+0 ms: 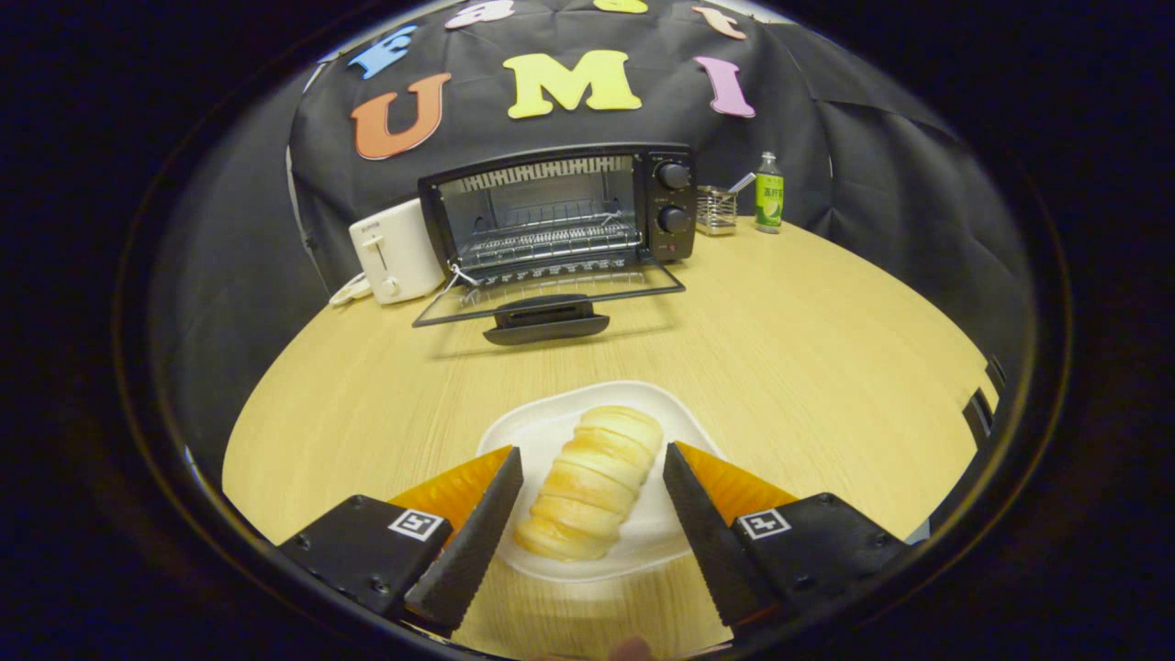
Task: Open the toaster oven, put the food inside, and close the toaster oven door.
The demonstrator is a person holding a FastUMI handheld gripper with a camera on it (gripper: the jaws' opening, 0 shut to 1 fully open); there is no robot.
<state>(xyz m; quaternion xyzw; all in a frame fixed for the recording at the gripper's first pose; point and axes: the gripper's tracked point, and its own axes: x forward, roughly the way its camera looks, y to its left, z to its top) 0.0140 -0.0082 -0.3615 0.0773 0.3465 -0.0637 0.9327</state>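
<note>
At the back left of the pale wood-grain worktop (780, 340), close to its far edge, stands a white two-slot pop-up toaster (397, 250), with a white cord (349, 291) curled at its foot. Just to its right, touching or nearly touching it, is the black toaster oven (557, 209). Its glass door with a black handle (548, 308) is folded fully down and lies flat over the worktop toward the viewer, and the wire rack (548, 240) inside is bare. Two black knobs (673, 196) sit one above the other on the oven's right panel. Right of the oven, near the far edge, is a small metal wire holder (716, 210) with a utensil leaning out of it, and just beside that a green bottle with a label (769, 194).

Near the front edge of the worktop lies a white rounded-square plate (551, 431). On it rests a long golden bread roll with ridged segments (592, 482), angled from lower left to upper right. The gripper (592, 464) hangs over the plate with its fingers spread wide, one on each side of the roll; neither finger touches the bread, and it holds nothing.
</note>
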